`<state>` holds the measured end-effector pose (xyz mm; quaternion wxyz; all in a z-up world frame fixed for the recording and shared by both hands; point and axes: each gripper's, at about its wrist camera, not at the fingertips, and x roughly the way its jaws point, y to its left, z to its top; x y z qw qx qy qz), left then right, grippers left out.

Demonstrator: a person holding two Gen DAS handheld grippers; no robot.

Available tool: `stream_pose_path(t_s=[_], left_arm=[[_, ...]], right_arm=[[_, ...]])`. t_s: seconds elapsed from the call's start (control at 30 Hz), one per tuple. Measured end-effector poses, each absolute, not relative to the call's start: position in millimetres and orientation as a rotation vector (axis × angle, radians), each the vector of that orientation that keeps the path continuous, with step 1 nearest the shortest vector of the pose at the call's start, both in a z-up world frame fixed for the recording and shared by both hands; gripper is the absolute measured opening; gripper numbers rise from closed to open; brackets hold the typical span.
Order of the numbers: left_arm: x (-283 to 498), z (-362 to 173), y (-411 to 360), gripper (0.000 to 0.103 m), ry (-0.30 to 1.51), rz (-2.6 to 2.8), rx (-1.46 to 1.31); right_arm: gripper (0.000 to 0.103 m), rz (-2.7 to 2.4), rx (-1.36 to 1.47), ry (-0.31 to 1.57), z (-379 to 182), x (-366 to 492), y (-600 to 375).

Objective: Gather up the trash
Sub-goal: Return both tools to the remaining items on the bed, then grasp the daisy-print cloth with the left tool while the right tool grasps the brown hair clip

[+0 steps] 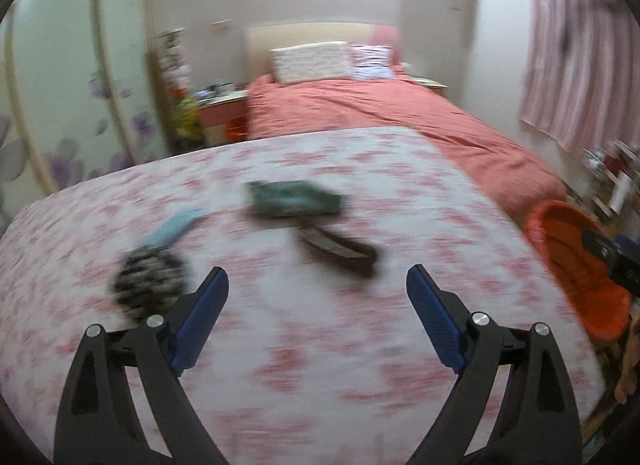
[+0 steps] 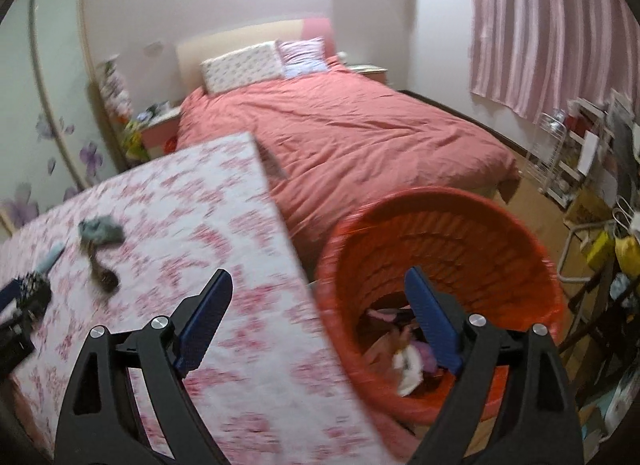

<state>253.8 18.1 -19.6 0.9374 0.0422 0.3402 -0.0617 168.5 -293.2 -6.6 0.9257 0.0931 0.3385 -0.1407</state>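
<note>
Several bits of trash lie on the table with the pink flowered cloth [image 1: 320,365]: a crumpled green piece [image 1: 294,199], a dark brown piece [image 1: 340,249], a light blue piece [image 1: 172,231] and a black-and-white patterned lump [image 1: 148,281]. My left gripper [image 1: 318,293] hangs open above the cloth, just near of them, with nothing between its fingers. My right gripper [image 2: 320,305] is open and empty over the table's right edge and the orange basket [image 2: 432,201]. Crumpled scraps [image 2: 404,361] lie inside the basket. The left wrist view is blurred.
Beyond the table stands a bed with a coral cover [image 2: 360,137] and pillows [image 2: 240,67]. A pink striped curtain [image 2: 552,25], a wire rack [image 2: 552,153] and cluttered shelves fill the right side. A flowered wardrobe door [image 1: 60,105] and a nightstand [image 1: 220,105] are on the left.
</note>
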Motion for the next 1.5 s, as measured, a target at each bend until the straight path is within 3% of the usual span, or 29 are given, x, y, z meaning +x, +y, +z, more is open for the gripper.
stream_pose_path(t_s=[0.27,0.5,0.57,0.67,0.73,0.83,1.1,1.3,1.43,1.5], left_arm=[[274.6,-28.1,120.2,0.095,0.723,0.092,-0.017],[299.5,-51.3,135.4,0.096,0.792,0.125,-0.018],[305.9,-59.2,137.0,0.092,0.815,0.125,-0.026],[315.5,-66.9,140.2,0.073,0.844,0.107,-0.055],[321.0,-70.6,140.8,0.044,0.858,0.083,-0.076],[318.3,-72.1,139.0,0.030,0.870,0.049,-0.081],[304.6,-76.3,137.0,0.030,0.874,0.030,-0.037],[305.0,-77.3,136.3,0.032,0.883,0.027,-0.037],[305.3,-77.7,137.2,0.033,0.886,0.024,-0.041],[306.2,-77.7,136.7,0.033,0.887,0.025,-0.039]], right_arm=[[0.087,-0.161,0.122,0.758,-20.7,193.3,-227.7],[0.087,-0.083,0.107,0.819,-33.3,205.1,-199.2],[0.087,-0.075,0.111,0.827,-36.3,207.2,-194.7],[0.087,-0.057,0.115,0.827,-36.7,211.5,-189.5],[0.087,-0.044,0.119,0.821,-36.4,217.6,-182.5],[0.087,-0.010,0.130,0.809,-33.6,224.9,-174.4],[0.086,0.072,0.107,0.792,-34.8,263.3,-137.3],[0.078,0.106,0.091,0.832,-40.9,287.2,-118.8],[0.054,0.106,0.072,0.881,-50.7,295.9,-110.9],[0.050,0.116,0.095,0.891,-52.3,294.2,-112.4]])
